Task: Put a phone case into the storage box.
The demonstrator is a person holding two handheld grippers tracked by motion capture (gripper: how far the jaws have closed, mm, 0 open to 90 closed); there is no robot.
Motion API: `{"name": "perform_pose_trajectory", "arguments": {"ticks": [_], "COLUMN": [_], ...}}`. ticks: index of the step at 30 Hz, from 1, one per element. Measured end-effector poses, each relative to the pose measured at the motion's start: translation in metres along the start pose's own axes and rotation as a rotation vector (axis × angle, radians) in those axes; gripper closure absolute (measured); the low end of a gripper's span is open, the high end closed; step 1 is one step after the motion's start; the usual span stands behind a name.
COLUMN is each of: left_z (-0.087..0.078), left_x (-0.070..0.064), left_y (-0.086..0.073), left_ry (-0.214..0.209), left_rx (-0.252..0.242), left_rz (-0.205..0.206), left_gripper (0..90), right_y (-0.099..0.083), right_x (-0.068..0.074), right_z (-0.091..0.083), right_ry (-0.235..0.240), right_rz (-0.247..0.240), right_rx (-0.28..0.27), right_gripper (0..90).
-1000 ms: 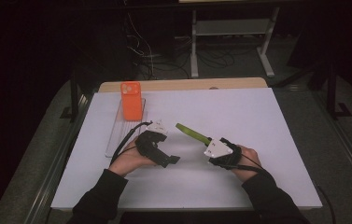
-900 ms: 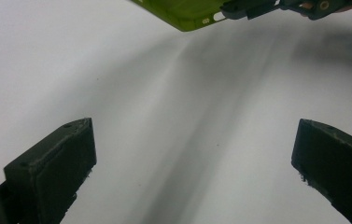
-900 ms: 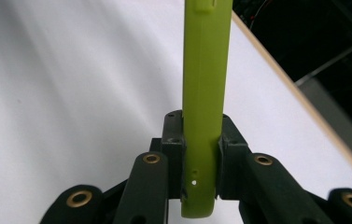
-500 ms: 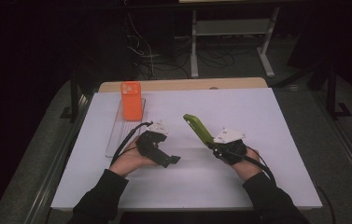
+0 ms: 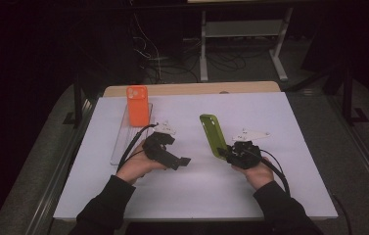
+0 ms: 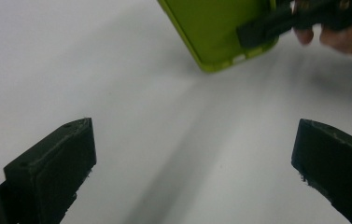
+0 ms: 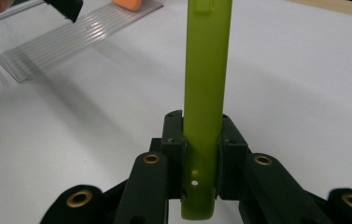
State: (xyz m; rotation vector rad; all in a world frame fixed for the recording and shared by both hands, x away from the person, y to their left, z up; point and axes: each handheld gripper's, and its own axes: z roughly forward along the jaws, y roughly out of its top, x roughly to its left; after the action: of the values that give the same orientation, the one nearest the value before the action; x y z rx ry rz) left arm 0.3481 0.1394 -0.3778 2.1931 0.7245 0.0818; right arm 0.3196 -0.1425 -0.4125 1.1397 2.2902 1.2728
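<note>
At about five o'clock on the white tabletop (image 5: 289, 122), the right gripper (image 5: 227, 152) is clamped on the bottom end of a lime-green phone case (image 5: 213, 134); its own view shows both jaws pressed flat against the case's thin sides. A second ago the case lay low and pointed toward ten o'clock; now it stands tipped up on edge, which suggests it is being presented for a handover or turned for placing. At seven o'clock the left gripper (image 5: 177, 160) waits with jaws wide apart, empty, aimed at three o'clock toward the case. Farther out, at eleven o'clock, an orange phone case (image 5: 137, 105) rests on a clear ribbed plastic sheet (image 5: 121, 143). Beyond the wooden table edge (image 5: 192, 88), the room is dark, with cables (image 5: 172, 61) and a white metal stand (image 5: 243, 34) on the floor.
</note>
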Motion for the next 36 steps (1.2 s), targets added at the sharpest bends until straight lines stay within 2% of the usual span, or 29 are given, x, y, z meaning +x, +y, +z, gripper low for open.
{"name": "perform_pose_trajectory", "arguments": {"ticks": [5, 7, 12, 18, 21, 24, 25, 26, 27, 34, 36], "left_z": [-0.003, -0.003, -0.004, 0.002, 0.006, 0.011, 0.013, 0.013, 0.015, 0.017, 0.018], "left_x": [0.002, 0.003, 0.006, 0.007, 0.005, 0.003, 0.002, 0.002, 0.000, -0.001, -0.002], "left_y": [0.011, 0.016, 0.028, 0.034, 0.035, 0.036, 0.036, 0.036, 0.036, 0.034, 0.033], "left_ry": [0.002, 0.002, 0.004, -0.003, -0.020, -0.027, -0.027, -0.032, -0.029, -0.038, -0.032], "left_rx": [-0.064, -0.102, -0.144, -0.190, -0.195, -0.191, -0.192, -0.193, -0.199, -0.217, -0.220], "left_rz": [-0.032, -0.069, -0.103, -0.148, -0.157, -0.126, -0.141, -0.135, -0.152, -0.158, -0.171], "left_gripper": [0.0, 0.0, 0.0, 0.0, 0.0, 0.0, 0.0, 0.0, 0.0, 0.0, 0.0], "right_y": [0.001, 0.002, 0.003, 0.004, 0.005, 0.006, 0.006, 0.006, 0.006, 0.006, 0.006], "right_x": [0.008, 0.011, 0.021, 0.034, 0.038, 0.043, 0.044, 0.045, 0.046, 0.050, 0.050], "right_z": [0.002, 0.003, 0.007, 0.010, 0.011, 0.012, 0.013, 0.012, 0.012, 0.013, 0.015], "right_ry": [0.008, 0.014, 0.026, 0.052, 0.060, 0.075, 0.073, 0.076, 0.081, 0.087, 0.086], "right_rz": [0.020, 0.018, 0.004, -0.003, -0.010, -0.007, -0.011, -0.013, -0.011, -0.015, -0.025], "right_rx": [-0.012, -0.018, -0.018, -0.036, -0.043, -0.050, -0.053, -0.056, -0.061, -0.063, -0.059], "right_gripper": [75.6, 75.6, 75.7, 75.7, 75.6, 75.7, 75.7, 75.7, 75.7, 75.7, 75.7]}}
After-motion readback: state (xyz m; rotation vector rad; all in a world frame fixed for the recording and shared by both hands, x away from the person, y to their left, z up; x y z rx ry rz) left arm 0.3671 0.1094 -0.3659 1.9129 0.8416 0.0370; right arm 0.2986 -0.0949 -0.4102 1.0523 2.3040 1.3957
